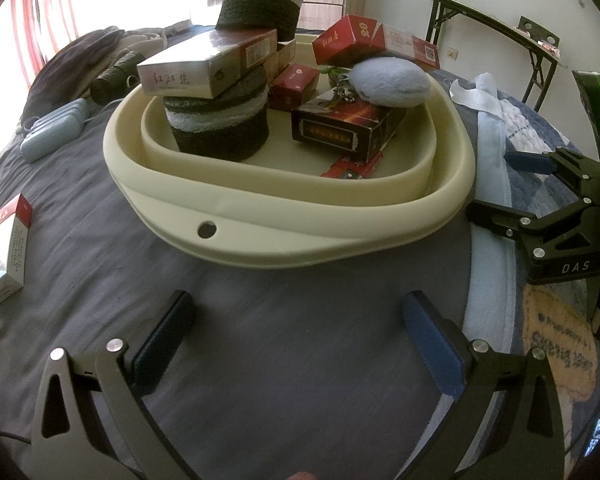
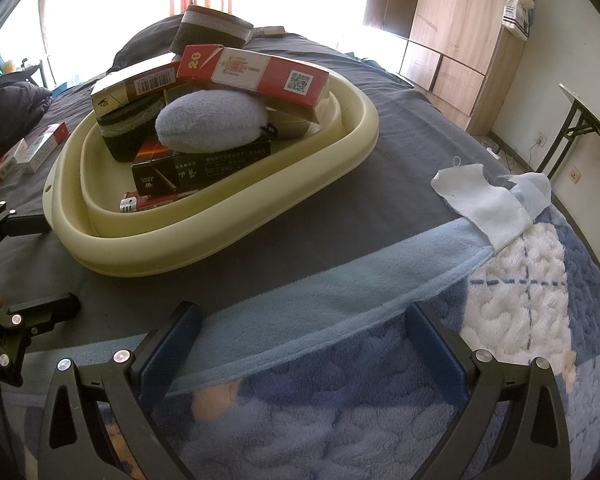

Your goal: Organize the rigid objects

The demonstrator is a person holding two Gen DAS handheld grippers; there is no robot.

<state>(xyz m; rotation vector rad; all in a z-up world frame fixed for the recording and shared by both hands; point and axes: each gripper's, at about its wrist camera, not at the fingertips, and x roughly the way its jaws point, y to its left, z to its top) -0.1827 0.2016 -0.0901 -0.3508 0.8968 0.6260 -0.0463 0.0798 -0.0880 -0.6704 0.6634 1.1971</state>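
Cartons are sitting piled in the cream basin (image 1: pixel 292 216), while 1 red-and-white carton (image 1: pixel 8 248) is lying outside it, far left of the left gripper (image 1: pixel 300 336). Both grippers are gaping empty; the right gripper (image 2: pixel 304 344) is hovering farther away, over the blue blanket (image 2: pixel 500 320).

The basin (image 1: pixel 292 216) sits on the bed (image 1: pixel 100 240). Inside it, at its left, a woven cup (image 1: pixel 220 128) stands with a long carton (image 1: pixel 208 68) resting across its top. At the basin's right a plush pouch (image 1: pixel 392 82) lies on a boxed carton (image 1: pixel 348 128) (a lighter (image 1: pixel 352 168) in front of that). Left of the basin, well apart, lies a small pack (image 1: pixel 8 248); behind the basin's left corner, a case (image 1: pixel 54 130).
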